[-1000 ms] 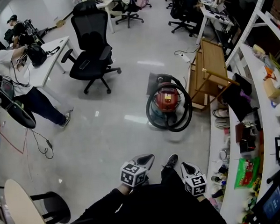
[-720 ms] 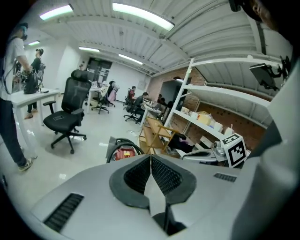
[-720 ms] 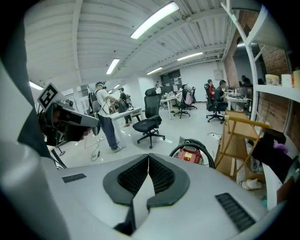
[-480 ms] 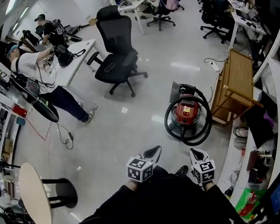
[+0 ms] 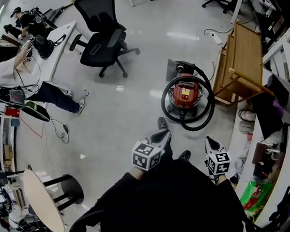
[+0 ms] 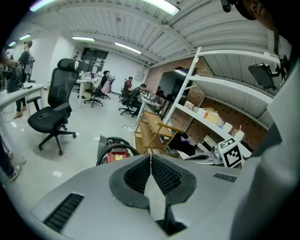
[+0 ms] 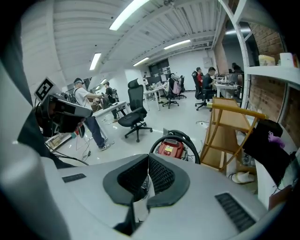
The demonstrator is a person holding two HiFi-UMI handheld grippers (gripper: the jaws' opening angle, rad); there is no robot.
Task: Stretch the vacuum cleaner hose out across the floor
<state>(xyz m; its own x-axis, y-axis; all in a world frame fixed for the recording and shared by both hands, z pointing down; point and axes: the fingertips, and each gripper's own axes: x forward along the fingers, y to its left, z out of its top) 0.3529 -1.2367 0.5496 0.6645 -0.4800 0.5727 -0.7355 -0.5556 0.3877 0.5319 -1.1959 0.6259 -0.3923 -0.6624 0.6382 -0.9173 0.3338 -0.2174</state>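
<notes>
Red drum-shaped vacuum cleaner [image 5: 186, 94] ringed by its black hose [image 5: 202, 121] on the glossy grey floor [image 5: 121, 119].
Its pale label is unreadable; left gripper [image 5: 161, 135] and right gripper [image 5: 210, 141] are pinched closed, empty, apart from it.

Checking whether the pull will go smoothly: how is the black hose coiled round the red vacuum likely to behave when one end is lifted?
The hose lies in a loose loop round the vacuum cleaner, so it is probably floppy and would sag and uncoil rather than lift whole. On the glossy floor, the vacuum cleaner may slide along.
</notes>
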